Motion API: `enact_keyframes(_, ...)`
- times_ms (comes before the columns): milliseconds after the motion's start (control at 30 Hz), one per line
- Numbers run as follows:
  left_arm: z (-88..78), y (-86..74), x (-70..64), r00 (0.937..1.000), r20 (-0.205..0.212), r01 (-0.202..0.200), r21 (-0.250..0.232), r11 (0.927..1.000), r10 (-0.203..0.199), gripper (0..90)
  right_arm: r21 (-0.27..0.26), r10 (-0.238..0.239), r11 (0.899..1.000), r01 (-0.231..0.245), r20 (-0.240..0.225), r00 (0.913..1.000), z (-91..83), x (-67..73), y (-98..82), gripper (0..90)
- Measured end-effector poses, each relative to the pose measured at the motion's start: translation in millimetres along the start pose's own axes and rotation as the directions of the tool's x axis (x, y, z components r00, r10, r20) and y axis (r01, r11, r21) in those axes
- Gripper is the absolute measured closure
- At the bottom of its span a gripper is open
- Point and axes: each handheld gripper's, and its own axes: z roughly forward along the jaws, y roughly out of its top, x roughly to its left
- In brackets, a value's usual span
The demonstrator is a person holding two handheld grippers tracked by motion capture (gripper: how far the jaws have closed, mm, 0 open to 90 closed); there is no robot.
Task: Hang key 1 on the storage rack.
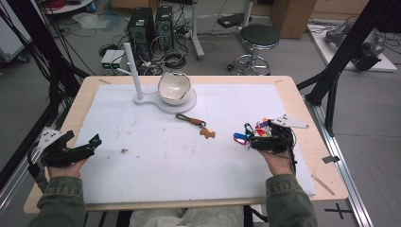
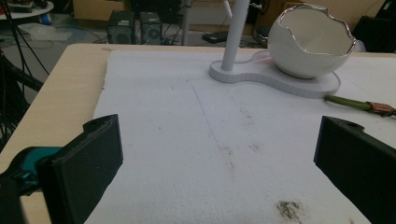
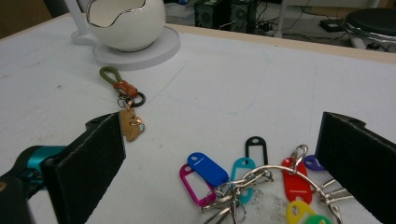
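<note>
A bunch of keys with coloured tags lies on the white mat at the right. My right gripper is open, its jaws on either side of the bunch and clear of it. A green-looped keyring with a tan charm lies near the mat's middle. A white eggshell-shaped bowl rests on a white stand with an upright post. My left gripper stands open over bare mat at the left.
The white mat covers most of the wooden table. A small brown stain marks the mat near the left gripper. Beyond the table are computer towers, a stool and cables on the floor.
</note>
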Motion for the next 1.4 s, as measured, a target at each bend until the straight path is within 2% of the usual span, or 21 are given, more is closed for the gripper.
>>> enact_keyframes(333,0.2,0.0,0.9,0.9999,0.002,0.012,-0.001,0.9999,-0.012,1.7,0.036,-0.005,0.999,0.006,-0.019,0.9998,15.8,1.6,12.1,0.8)
enact_keyframes(400,0.2,0.0,2.1,0.9993,0.016,0.034,-0.001,0.9994,-0.034,1.7,0.040,-0.007,0.999,0.008,-0.020,0.9998,18.2,1.1,14.3,0.8)
enact_keyframes(767,1.0,-0.1,1.9,0.9994,0.018,0.030,0.001,0.9995,-0.030,1.7,0.060,0.011,0.998,-0.008,-0.047,0.9988,34.5,0.9,27.4,0.8)
enact_keyframes(967,1.3,-0.2,2.2,0.9994,0.012,0.033,0.002,0.9994,-0.033,1.7,0.109,-0.011,0.994,0.016,-0.043,0.9990,49.7,3.6,32.2,0.8)
enact_keyframes(1300,2.3,-0.4,2.3,0.9994,0.010,0.033,0.006,0.9994,-0.033,1.7,0.139,-0.040,0.989,0.047,-0.056,0.9976,69.0,10.2,46.9,0.8)
enact_keyframes(1333,2.4,-0.4,2.4,0.9994,0.012,0.033,0.006,0.9994,-0.033,1.7,0.152,-0.054,0.986,0.062,-0.055,0.9970,74.0,11.7,50.5,0.9)
enact_keyframes(1400,3.0,-0.6,2.3,0.9993,0.013,0.034,0.009,0.9994,-0.034,1.7,0.153,-0.042,0.987,0.052,-0.068,0.9968,78.4,12.7,53.4,0.8)
